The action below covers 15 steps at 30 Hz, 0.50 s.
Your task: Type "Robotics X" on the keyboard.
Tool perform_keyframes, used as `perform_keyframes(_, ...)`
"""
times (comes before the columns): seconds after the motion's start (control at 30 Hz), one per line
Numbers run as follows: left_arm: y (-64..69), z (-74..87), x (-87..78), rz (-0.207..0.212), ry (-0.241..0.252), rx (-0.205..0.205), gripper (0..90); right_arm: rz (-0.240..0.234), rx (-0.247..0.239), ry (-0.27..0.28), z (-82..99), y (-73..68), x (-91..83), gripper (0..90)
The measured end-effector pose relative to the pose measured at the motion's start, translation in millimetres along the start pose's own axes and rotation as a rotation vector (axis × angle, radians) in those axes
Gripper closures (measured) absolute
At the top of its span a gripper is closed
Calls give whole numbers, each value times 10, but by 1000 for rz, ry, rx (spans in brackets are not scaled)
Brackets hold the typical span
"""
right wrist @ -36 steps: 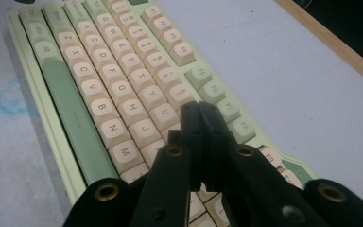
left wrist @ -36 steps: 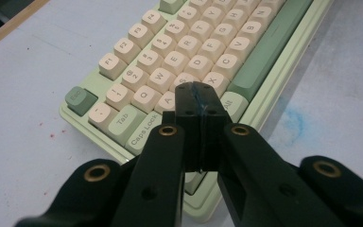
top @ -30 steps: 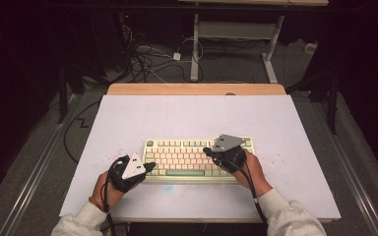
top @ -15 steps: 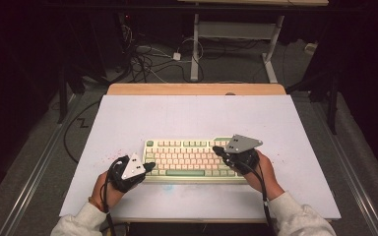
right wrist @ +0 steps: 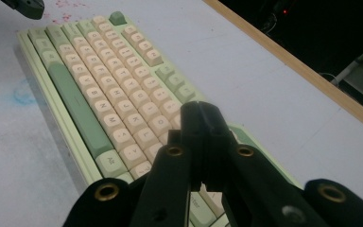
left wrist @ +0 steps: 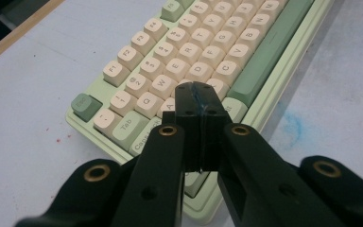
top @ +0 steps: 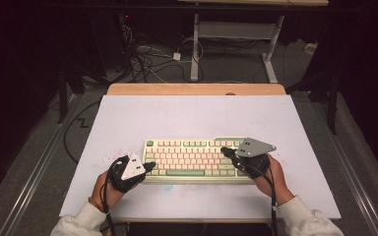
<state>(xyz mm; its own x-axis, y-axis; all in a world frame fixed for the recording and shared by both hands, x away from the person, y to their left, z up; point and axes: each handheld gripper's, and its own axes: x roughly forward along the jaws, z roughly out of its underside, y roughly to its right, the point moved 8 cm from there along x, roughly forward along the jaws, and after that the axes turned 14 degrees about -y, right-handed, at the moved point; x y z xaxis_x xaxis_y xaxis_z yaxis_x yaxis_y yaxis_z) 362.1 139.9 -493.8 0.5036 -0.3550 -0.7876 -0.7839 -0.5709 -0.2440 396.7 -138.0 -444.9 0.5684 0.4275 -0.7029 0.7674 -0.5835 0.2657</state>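
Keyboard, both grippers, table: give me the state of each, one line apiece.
Keyboard: flat on the table, keys up, nothing lifted.
Left gripper: jaws shut, empty, tips over the keyboard's left end near the A key.
Right gripper: jaws shut, empty, tips over the keyboard's right end.
Table: white top, faint red and blue stains near the keyboard.

A white sheet (top: 187,118) covers the wooden table (top: 197,89) (it has a faint blue smudge (right wrist: 22,92) and red specks (top: 109,156)), while tangled cables (top: 150,59) lie on the floor behind.
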Motion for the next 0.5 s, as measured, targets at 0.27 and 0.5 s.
perform_keyframes(0.27,15,-33,-6,6,10,4,878,11,8,5,107,2,-66,900)
perform_keyframes(0.5,42,-101,4,18,20,12,878,8,8,-1,182,-20,-90,900)
